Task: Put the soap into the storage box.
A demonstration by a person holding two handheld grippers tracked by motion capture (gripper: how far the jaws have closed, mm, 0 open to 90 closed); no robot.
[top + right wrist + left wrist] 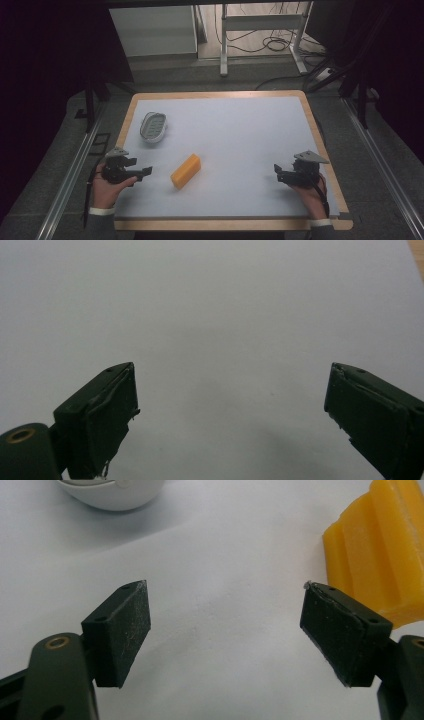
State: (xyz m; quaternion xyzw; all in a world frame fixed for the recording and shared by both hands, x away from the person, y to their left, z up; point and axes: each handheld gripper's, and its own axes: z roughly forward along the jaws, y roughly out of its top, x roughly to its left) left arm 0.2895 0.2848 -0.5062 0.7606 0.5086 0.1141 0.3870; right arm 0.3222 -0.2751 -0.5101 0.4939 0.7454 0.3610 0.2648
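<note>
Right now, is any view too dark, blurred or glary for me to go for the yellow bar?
High view: dim edges, evenly lit table, yellow bar clear. Left gripper view: left gripper sharp, bar slightly soft, no glare. Right gripper view: right gripper casts a soft shadow.

**Cut off at the edges**

In the left gripper view, the yellow block (380,550) runs past the top and right edges, and the white dish (112,492) is cropped at the top. In the high view, the dish's contents are too small to tell.
</note>
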